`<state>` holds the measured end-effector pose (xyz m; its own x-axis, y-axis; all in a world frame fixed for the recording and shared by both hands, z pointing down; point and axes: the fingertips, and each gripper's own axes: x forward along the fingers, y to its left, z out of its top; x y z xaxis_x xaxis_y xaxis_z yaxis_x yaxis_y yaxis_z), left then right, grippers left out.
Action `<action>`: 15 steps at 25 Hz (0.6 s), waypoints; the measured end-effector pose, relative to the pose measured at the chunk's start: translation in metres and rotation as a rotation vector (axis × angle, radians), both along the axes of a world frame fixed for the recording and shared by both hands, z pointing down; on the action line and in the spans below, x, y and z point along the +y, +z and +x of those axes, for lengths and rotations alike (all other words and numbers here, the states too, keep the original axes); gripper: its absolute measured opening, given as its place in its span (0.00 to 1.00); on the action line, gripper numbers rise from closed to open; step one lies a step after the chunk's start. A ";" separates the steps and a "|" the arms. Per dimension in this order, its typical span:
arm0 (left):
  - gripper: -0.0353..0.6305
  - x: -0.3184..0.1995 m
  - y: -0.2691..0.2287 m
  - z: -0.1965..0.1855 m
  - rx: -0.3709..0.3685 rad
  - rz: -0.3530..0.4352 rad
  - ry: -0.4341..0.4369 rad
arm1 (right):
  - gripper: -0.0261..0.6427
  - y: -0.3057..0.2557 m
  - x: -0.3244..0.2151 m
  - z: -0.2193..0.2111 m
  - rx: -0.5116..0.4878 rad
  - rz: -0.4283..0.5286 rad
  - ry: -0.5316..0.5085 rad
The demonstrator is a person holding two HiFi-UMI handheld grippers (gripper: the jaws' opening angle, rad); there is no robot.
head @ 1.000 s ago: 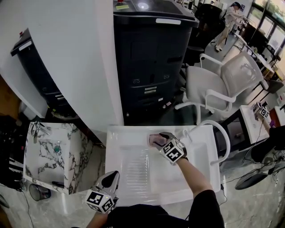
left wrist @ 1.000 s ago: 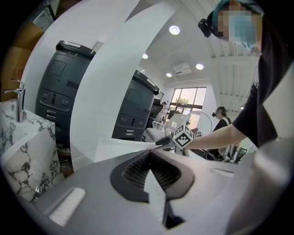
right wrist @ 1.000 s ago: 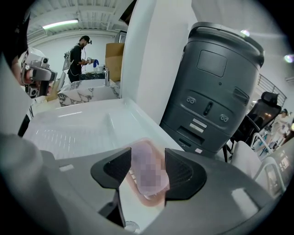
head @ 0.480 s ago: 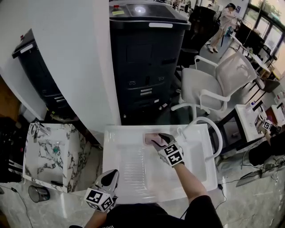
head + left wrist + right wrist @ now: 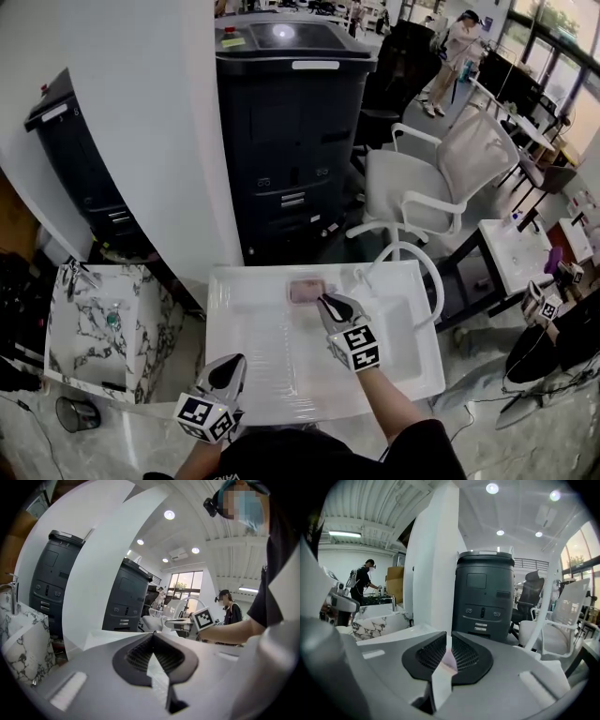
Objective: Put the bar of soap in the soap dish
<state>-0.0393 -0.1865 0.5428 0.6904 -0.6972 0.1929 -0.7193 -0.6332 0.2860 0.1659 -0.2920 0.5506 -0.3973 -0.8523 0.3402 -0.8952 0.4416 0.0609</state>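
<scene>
The pink bar of soap (image 5: 306, 292) lies in the soap dish (image 5: 290, 299) at the back rim of the white sink unit (image 5: 234, 300). My right gripper (image 5: 327, 301) hovers just in front of it, a little to the right, apart from the bar. Its jaws have just been closing and now stand shut with nothing between them. In the right gripper view only a sliver of pink soap (image 5: 449, 658) shows through the slit between the pads. My left gripper (image 5: 228, 369) is held at the sink's front left corner, shut and empty.
A white arched faucet (image 5: 413, 251) rises at the sink's back right over the basin (image 5: 405, 330). A ridged drainboard (image 5: 270, 349) fills the left half. A dark cabinet (image 5: 291, 141) and a white chair (image 5: 427, 192) stand behind. A marble washstand (image 5: 94, 323) is at left.
The right gripper has let go of the soap, lifted back from the dish and closed its jaws. The soap stays in the dish. The left gripper has risen slightly.
</scene>
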 end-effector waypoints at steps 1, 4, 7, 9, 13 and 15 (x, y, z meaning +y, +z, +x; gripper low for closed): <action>0.11 0.001 -0.002 0.002 0.000 0.003 0.002 | 0.09 -0.005 0.005 0.001 -0.017 0.012 0.008; 0.11 0.005 -0.008 0.010 0.003 0.015 0.007 | 0.04 -0.018 0.022 0.006 -0.068 0.045 0.028; 0.11 0.010 -0.012 0.017 0.002 0.027 0.012 | 0.04 -0.030 0.039 0.012 -0.115 0.075 0.039; 0.11 0.013 -0.013 0.022 0.001 0.031 0.014 | 0.04 -0.036 0.050 0.016 -0.145 0.090 0.044; 0.11 0.022 -0.016 0.032 0.001 0.039 0.012 | 0.04 -0.047 0.074 0.023 -0.195 0.106 0.048; 0.11 0.027 -0.018 0.037 0.001 0.042 0.010 | 0.04 -0.050 0.085 0.026 -0.223 0.106 0.049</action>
<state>-0.0027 -0.1599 0.5251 0.6975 -0.6978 0.1630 -0.7127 -0.6517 0.2596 0.1919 -0.2065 0.5008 -0.4097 -0.8987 0.1564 -0.9119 0.3989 -0.0965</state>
